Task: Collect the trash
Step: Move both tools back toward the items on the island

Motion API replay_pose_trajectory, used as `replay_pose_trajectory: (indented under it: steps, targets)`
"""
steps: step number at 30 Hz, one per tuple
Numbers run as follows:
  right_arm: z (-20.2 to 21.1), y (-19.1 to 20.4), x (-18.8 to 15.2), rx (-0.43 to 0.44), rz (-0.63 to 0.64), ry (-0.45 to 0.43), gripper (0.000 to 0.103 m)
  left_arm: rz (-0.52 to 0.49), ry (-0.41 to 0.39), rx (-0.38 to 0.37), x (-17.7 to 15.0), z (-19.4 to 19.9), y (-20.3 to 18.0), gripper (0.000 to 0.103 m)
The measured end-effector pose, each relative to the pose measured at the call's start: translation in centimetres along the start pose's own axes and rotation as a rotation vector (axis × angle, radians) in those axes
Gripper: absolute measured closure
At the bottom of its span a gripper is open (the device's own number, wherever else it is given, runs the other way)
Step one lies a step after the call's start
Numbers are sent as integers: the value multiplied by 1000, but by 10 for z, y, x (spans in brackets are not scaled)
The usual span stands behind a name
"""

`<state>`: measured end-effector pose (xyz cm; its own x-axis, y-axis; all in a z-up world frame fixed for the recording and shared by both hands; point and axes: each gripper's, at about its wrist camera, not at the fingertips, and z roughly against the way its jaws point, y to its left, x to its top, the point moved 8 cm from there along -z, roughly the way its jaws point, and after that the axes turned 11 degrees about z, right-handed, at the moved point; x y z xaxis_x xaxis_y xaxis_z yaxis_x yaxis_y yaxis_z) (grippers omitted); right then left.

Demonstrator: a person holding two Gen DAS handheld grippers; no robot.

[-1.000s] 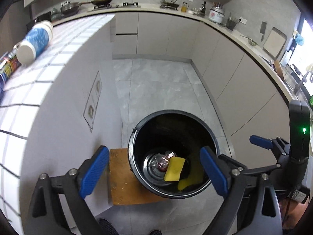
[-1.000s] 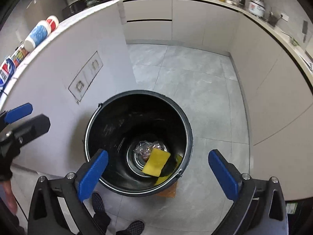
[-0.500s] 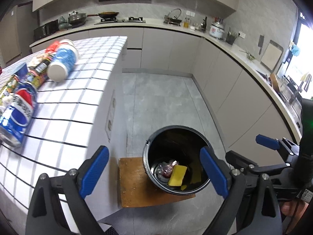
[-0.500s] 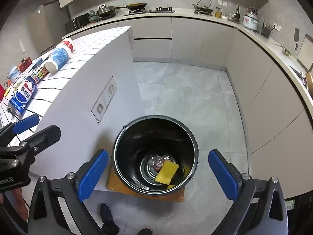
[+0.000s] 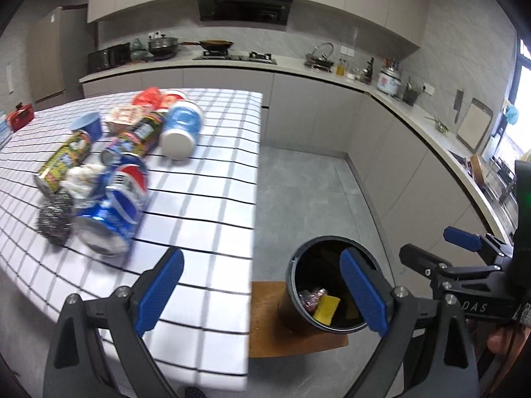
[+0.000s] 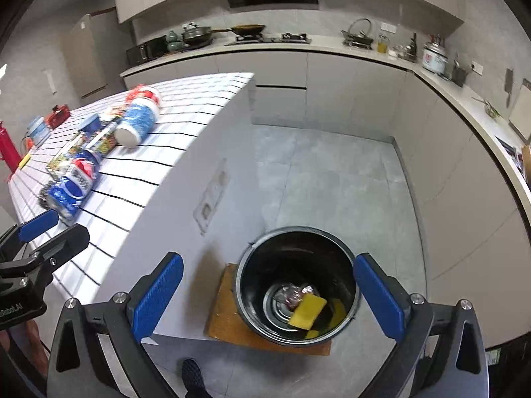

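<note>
My left gripper (image 5: 260, 258) is open and holds nothing; it hovers off the edge of the white tiled table (image 5: 205, 199), above the floor. Left of it on the table lies a pile of trash: a crushed Pepsi can (image 5: 116, 205), a steel scourer (image 5: 54, 219), a crumpled tissue (image 5: 81, 177), two more cans and a blue-and-white tub (image 5: 181, 127). My right gripper (image 6: 268, 260) stands open and empty above the black bin (image 6: 292, 252). A yellow sponge (image 6: 307, 310) and a crumpled wrapper (image 6: 293, 295) lie in the bin.
The bin (image 5: 293, 285) stands on a wooden board (image 5: 282, 328) on the grey floor, close to the table's side. Each gripper shows in the other's view, the right gripper (image 5: 438, 245) and the left gripper (image 6: 49, 229). Kitchen counters line the back and right walls.
Both grippers have risen and drawn back from the bin, which now looks smaller. The table top with its pile of trash has come into the left wrist view. Both stayed open.
</note>
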<state>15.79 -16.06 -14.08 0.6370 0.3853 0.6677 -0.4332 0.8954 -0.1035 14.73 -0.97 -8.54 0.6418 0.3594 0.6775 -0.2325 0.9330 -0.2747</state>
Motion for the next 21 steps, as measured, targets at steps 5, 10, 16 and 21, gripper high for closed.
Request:
replay_pose_trajectory:
  steps: [5, 10, 16, 21]
  targets:
    - [4, 33, 16, 35, 32, -25, 0, 33, -31, 28, 10, 14, 38, 7]
    - [5, 66, 33, 71, 46, -48, 0, 76, -67, 50, 19, 33, 78, 7]
    - [4, 103, 51, 99, 51, -65, 0, 134, -92, 107, 31, 41, 138, 7]
    - [-2, 126, 67, 99, 31, -78, 0, 157, -103, 139, 34, 40, 175, 7]
